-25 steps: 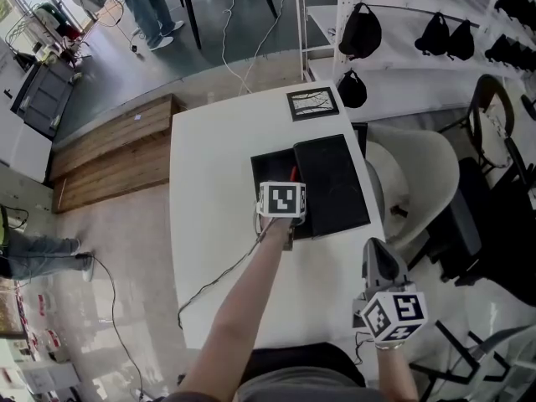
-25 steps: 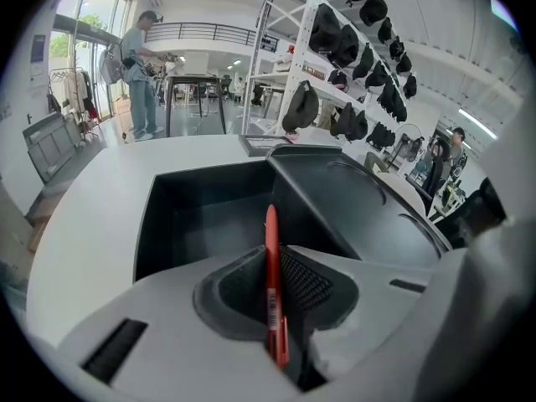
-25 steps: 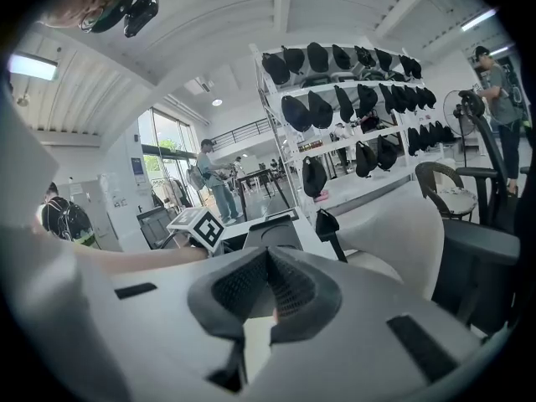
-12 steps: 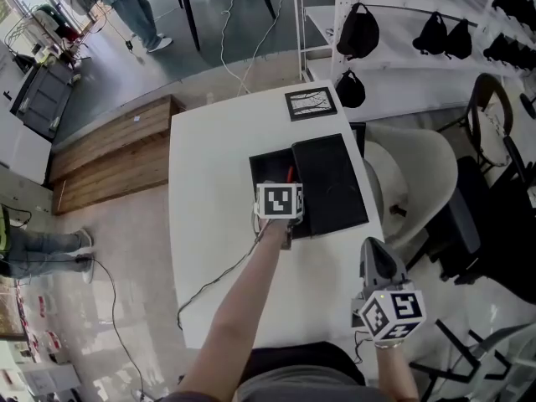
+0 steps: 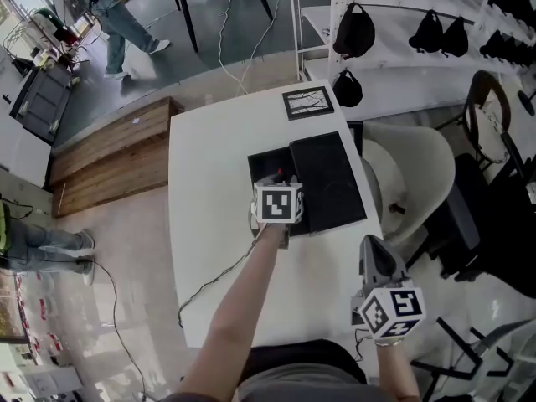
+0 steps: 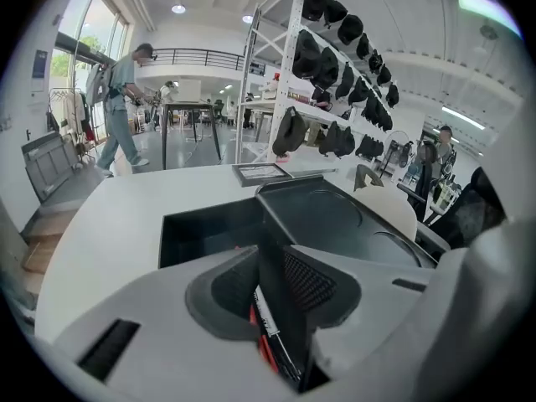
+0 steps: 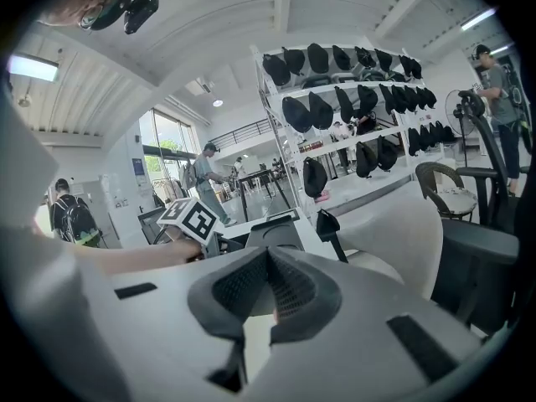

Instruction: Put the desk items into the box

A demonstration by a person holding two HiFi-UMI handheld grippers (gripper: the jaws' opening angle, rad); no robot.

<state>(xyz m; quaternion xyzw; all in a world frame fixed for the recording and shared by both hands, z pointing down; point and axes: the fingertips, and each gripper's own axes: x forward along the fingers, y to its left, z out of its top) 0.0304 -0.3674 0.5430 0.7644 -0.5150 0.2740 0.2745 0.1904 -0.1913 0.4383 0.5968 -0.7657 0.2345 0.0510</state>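
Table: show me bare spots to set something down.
Bare: the wide strip between the table's left edge and the box, and the far corner left of the picture frame. Crowded: the right side, where box and lid reach almost to the edge.

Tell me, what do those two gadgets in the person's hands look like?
Both the left gripper and right gripper are pale grey plastic shells with two jaws lined by dark textured pads. Each carries a white cube printed with black square markers. A thin dark cable trails from the left one across the table. The forearms are bare, no sleeves.
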